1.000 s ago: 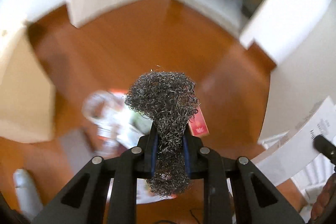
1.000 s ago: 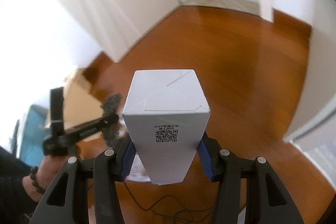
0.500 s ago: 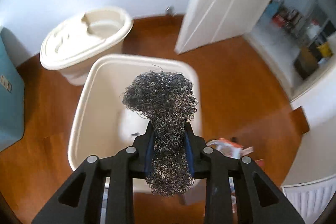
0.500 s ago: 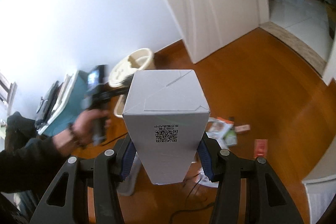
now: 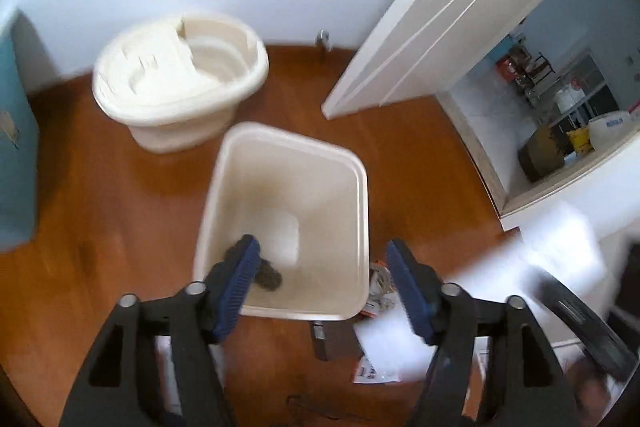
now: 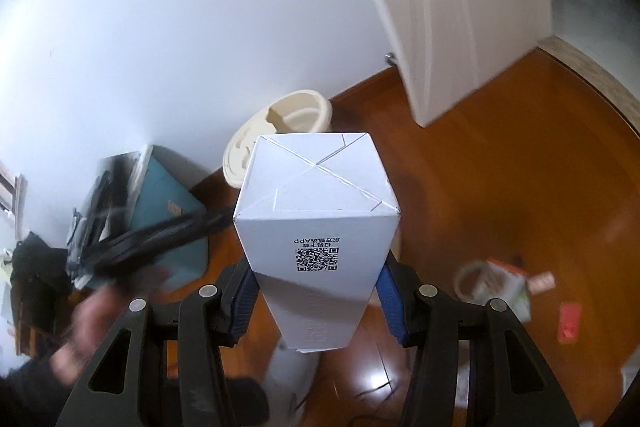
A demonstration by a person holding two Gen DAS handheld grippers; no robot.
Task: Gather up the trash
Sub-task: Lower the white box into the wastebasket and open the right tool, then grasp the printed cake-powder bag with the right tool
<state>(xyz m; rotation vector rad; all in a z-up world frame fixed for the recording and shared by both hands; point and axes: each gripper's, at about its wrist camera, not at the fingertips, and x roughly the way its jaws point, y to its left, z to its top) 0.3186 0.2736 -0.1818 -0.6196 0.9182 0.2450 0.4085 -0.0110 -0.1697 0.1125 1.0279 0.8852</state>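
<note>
In the left wrist view my left gripper [image 5: 320, 259] is open and empty above a cream square bin [image 5: 360, 171]. A grey steel-wool ball [image 5: 268, 273] lies on the bin's bottom by its near wall, partly hidden by my left finger. In the right wrist view my right gripper [image 6: 316, 283] is shut on a white carton with a QR code [image 6: 316, 211], held upright above the floor. The blurred carton also shows at the right of the left wrist view [image 5: 556, 243]. The left gripper appears blurred at the left of the right wrist view [image 6: 152, 235].
The bin's cream lid [image 5: 180, 83] lies on the wood floor by the white wall. A teal box [image 6: 164, 195] stands at the left. Paper and wrapper trash [image 6: 500, 283] lies on the floor at the right. An open white door [image 5: 440, 27] leads to another room.
My left gripper has opened and the steel wool has dropped into the bin. My right gripper, still holding the carton, has swung toward the wall and lid.
</note>
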